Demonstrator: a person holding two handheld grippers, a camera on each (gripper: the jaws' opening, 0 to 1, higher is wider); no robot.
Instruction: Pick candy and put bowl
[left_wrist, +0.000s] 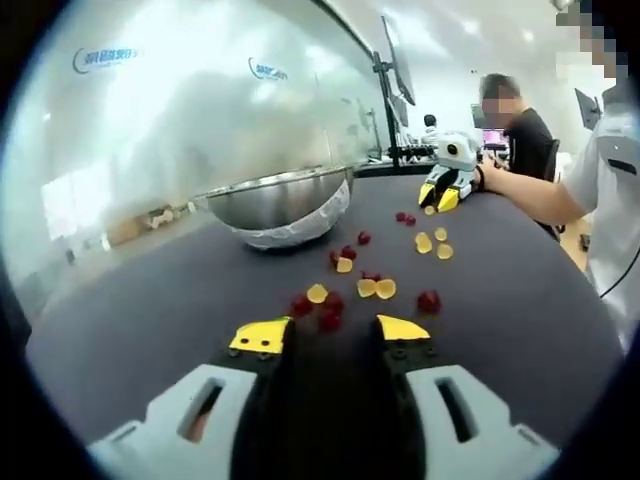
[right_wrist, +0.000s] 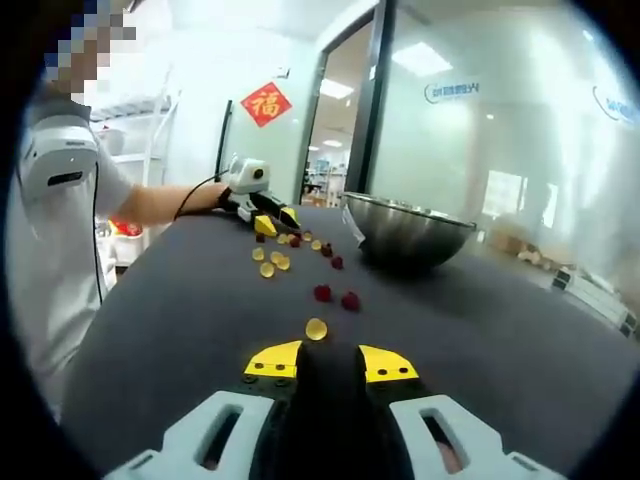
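Steel bowl (left_wrist: 283, 201) sits on the dark table (left_wrist: 120, 330), far left in the left gripper view; in the right gripper view the bowl (right_wrist: 405, 230) is far right. Its inside is hidden by the rim, so contents can't be told.

Left gripper (left_wrist: 330, 333) hangs low over the table, jaws parted, nothing between the yellow tips. Red and yellow candies (left_wrist: 340, 292) are scattered just beyond the tips, and more candies trail off to the far right, between the bowl and the other gripper (left_wrist: 445, 190) at the far table edge.

Right gripper (right_wrist: 331, 361) has its yellow tips close together with only a narrow dark gap, nothing gripped. One yellow candy (right_wrist: 316, 328) lies just ahead of the tips, two red candies (right_wrist: 336, 296) a bit farther. The other gripper (right_wrist: 272, 218) is at the far left, tips down among more candies, held by a person in a white shirt (right_wrist: 55, 200).
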